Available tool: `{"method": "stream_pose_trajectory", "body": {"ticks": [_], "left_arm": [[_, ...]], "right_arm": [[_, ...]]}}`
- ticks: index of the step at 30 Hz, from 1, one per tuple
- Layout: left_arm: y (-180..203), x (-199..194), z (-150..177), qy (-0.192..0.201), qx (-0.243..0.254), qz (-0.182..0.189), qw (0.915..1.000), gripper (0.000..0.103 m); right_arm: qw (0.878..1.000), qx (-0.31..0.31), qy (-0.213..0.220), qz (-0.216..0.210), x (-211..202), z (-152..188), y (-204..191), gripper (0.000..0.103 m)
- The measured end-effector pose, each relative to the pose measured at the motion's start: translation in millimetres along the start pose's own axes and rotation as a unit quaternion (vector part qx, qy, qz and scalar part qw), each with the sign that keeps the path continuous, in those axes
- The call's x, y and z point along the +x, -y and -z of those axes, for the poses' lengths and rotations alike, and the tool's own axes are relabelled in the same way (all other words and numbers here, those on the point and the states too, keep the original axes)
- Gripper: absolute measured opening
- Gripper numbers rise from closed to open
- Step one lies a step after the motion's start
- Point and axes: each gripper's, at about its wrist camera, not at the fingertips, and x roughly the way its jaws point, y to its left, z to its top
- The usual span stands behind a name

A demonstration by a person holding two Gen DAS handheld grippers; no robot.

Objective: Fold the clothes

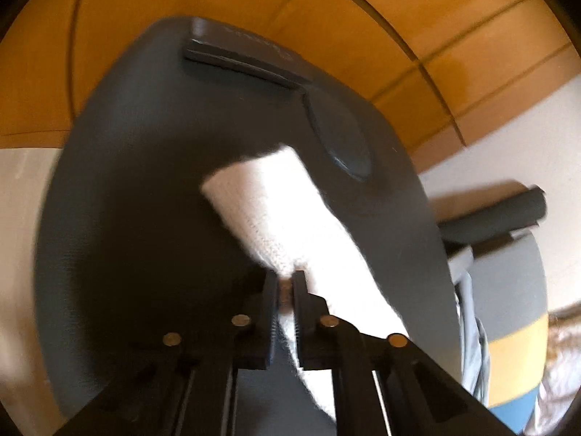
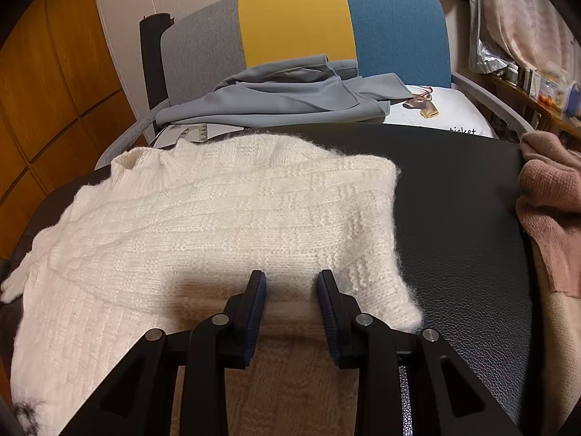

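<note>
Left jaws: left gripper (image 1: 285, 290) pinched tight on a white sleeve (image 1: 276, 210), which runs up and away over the dark table (image 1: 127, 181).
Right jaws: right gripper (image 2: 291, 290) part spread over the white sweater (image 2: 225, 218); whether they grip its near fold, cannot tell.
Sweater: flat on the table, collar far left.
Key relation: sleeve lies left of the body, left hand nearer.

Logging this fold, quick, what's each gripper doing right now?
Left gripper: shut on the white sweater.
Right gripper: jaws part open over the sweater; grip cannot be told.
</note>
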Motion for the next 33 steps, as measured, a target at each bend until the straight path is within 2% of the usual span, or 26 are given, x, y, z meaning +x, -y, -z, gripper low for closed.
{"method": "stream_pose_trajectory", "body": {"ticks": [6,9,12,16,19,20,25,28,33], "left_arm": [[18,-21,-4,0.029,0.024,0.063,0.9973,0.004],[54,-42,5,0.042,0.076,0.109,0.9903,0.004],[99,-57,19,0.045,0.125,0.156,0.9788,0.004],[151,-83,71,0.032,0.199,0.214,0.9559,0.004],[189,-97,115,0.013,0.249,0.256,0.934,0.004],[201,-100,128,0.006,0.261,0.266,0.9279,0.004],[244,-118,212,-0.034,0.342,0.307,0.8873,0.004],[261,-114,259,-0.059,0.381,0.314,0.8674,0.004],[261,-125,335,-0.108,0.407,0.314,0.851,0.004]], "right_arm": [[1.0,0.002,0.0,-0.002,0,0,1,0.031],[1.0,0.007,0.001,-0.007,0,0,2,0.031],[1.0,0.008,0.001,-0.009,0,0,3,0.031],[1.0,0.013,0.002,-0.015,0,0,5,0.031],[1.0,0.019,0.002,-0.021,0,0,7,0.031],[1.0,0.02,0.002,-0.023,0,0,8,0.032],[0.999,0.024,0.003,-0.028,0,0,10,0.032],[0.999,0.026,0.004,-0.031,0,0,11,0.032],[0.999,0.027,0.004,-0.031,0,1,11,0.032]]}}
